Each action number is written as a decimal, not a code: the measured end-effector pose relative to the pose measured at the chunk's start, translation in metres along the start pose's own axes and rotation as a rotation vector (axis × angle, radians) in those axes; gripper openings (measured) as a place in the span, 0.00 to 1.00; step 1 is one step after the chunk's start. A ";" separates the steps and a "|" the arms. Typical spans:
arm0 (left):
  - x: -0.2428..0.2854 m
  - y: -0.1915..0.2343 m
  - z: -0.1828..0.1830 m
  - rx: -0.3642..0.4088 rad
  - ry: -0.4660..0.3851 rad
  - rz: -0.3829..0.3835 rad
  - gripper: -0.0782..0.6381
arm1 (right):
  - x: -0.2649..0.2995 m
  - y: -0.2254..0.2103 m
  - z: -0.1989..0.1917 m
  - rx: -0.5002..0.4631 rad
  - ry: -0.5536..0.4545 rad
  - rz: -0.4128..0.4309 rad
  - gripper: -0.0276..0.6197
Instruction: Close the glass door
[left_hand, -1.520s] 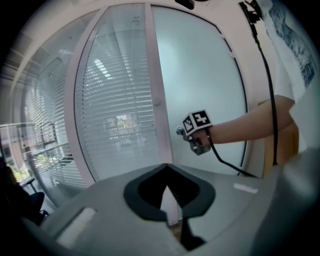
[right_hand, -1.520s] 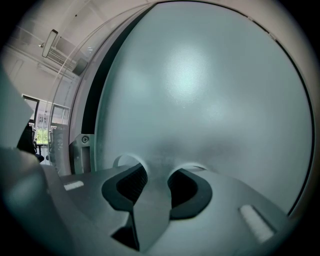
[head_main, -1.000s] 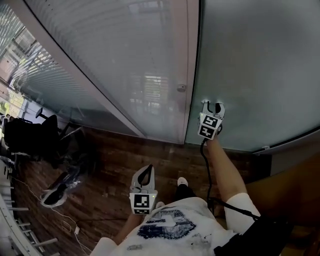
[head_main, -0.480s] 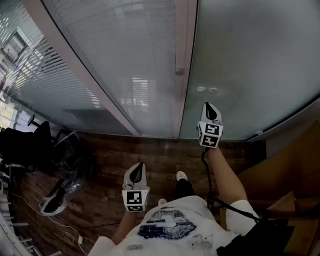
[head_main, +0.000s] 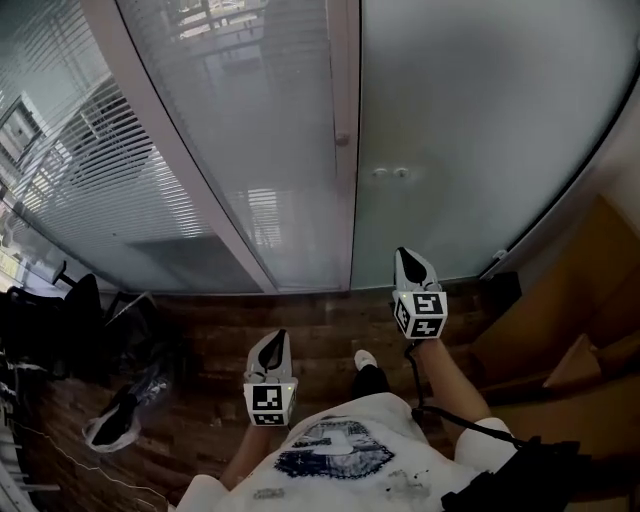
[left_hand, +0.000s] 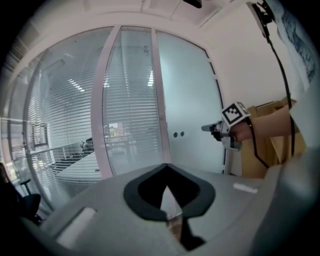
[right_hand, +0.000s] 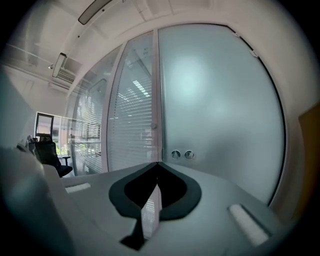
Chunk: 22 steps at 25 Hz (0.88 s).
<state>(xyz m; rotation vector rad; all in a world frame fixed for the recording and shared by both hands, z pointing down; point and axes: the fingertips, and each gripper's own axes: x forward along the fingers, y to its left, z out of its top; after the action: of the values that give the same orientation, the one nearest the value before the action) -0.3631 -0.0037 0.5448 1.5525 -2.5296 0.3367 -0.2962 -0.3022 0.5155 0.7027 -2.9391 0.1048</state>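
While left tool (head_main: 277, 337) & right tool (head_main: 403, 253) sit closed, empty, frosted glass door (head_main: 470, 130) meets frame (head_main: 343, 150).

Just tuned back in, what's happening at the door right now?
A person stands facing the frosted glass door, which looks shut against its frame. Neither gripper touches it. The right gripper is held in front of the door, short of it, jaws together and empty. The left gripper hangs lower, nearer the person's body, also shut and empty.
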 end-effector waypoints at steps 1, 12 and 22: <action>-0.007 -0.001 -0.001 -0.001 -0.005 -0.006 0.11 | -0.016 0.007 0.001 0.002 -0.004 0.006 0.05; -0.041 -0.049 -0.016 -0.041 -0.035 -0.137 0.11 | -0.170 0.047 -0.023 -0.002 0.078 -0.011 0.05; -0.071 -0.071 -0.019 -0.040 -0.041 -0.140 0.11 | -0.226 0.082 -0.030 -0.109 0.110 0.050 0.05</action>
<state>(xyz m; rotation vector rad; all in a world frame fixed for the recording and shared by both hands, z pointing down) -0.2677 0.0312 0.5536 1.7267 -2.4248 0.2371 -0.1304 -0.1257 0.5124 0.5884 -2.8328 -0.0120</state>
